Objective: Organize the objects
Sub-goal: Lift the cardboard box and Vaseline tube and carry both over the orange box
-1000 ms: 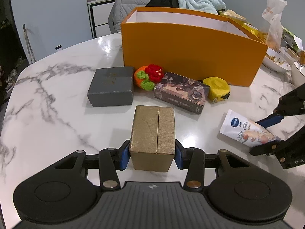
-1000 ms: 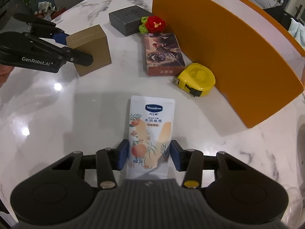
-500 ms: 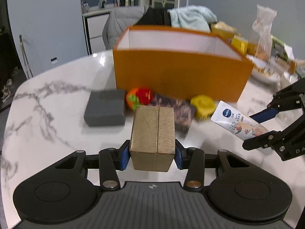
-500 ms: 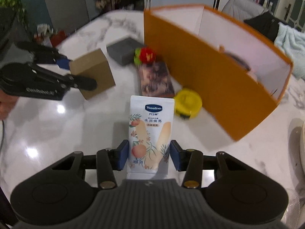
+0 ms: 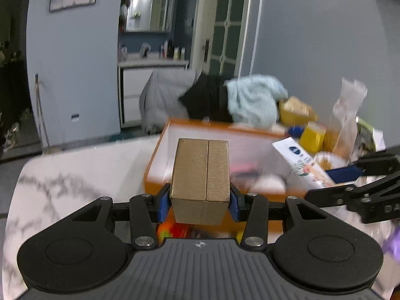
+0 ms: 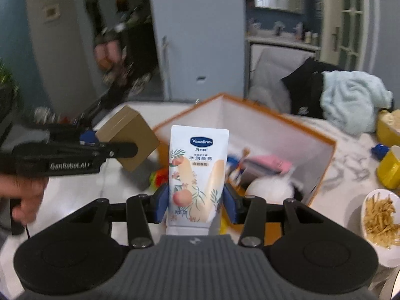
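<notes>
The left gripper (image 5: 200,203) had its jaws pinching the gold box (image 5: 201,175), held clear of the counter (image 5: 75,175) before the orange bin (image 6: 275,125), presumably to drop it in. The right gripper (image 6: 196,206) had its jaws clamped low on the lotion tube (image 6: 197,172), upright above the bin's near wall; blur obscured the contents.

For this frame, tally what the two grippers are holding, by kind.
Gold boxes: 1, the gold box in the left gripper.
Lotion tubes: 1, the Vaseline tube in the right gripper.
Total: 2.
</notes>
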`<state>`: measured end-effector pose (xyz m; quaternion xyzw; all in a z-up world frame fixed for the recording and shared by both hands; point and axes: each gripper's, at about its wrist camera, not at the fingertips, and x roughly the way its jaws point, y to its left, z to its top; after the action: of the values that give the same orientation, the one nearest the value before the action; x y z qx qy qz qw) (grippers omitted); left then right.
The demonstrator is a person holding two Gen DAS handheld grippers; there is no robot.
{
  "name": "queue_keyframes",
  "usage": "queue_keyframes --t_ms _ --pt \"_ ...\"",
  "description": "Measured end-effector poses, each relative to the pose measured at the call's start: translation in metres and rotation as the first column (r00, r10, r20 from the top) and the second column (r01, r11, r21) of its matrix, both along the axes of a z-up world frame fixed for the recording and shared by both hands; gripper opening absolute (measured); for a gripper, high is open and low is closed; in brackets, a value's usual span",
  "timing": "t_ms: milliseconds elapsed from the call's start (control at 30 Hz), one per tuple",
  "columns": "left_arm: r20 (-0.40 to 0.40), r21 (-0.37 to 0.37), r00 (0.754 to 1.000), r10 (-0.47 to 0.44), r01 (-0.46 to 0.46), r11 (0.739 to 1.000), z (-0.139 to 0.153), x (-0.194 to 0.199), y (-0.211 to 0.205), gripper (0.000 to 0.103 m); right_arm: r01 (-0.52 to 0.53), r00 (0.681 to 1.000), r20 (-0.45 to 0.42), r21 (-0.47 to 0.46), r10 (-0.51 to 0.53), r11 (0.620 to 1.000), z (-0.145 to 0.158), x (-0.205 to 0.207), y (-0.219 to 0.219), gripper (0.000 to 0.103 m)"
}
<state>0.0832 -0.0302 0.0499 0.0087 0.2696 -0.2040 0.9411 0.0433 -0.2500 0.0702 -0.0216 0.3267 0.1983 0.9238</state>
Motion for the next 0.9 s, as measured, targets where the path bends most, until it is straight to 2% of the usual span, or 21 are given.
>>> queue_keyframes --t_ms 200,367,433,600,900 --pt "0.096 -0.018 0.995 -0.038 0.040 0.999 0.034 0.028 -0.037 0.053 0.138 0.987 0.073 0.040 -0.141 0.990 0.037 0.027 -0.017 0.049" --pt "0.125 -0.005 0.990 -0.066 0.067 0.998 0.038 0.054 -0.066 0.053 0.239 0.963 0.113 0.078 -0.246 0.968 0.050 0.052 -0.030 0.049" --pt "0.120 0.009 0.990 -0.071 0.070 0.997 0.032 0.064 -0.074 0.053 0.259 0.957 0.114 0.079 -0.267 0.963 0.043 0.064 -0.036 0.049" --pt "0.077 0.061 0.995 -0.070 0.065 0.996 0.007 0.083 -0.083 0.053 0.286 0.956 0.053 0.060 -0.289 0.956 0.015 0.099 -0.046 0.049" --pt "-0.025 0.119 0.998 -0.051 0.054 0.991 -0.027 0.105 -0.093 0.053 0.222 0.974 -0.020 -0.099 -0.225 0.970 -0.035 0.140 -0.029 0.049"
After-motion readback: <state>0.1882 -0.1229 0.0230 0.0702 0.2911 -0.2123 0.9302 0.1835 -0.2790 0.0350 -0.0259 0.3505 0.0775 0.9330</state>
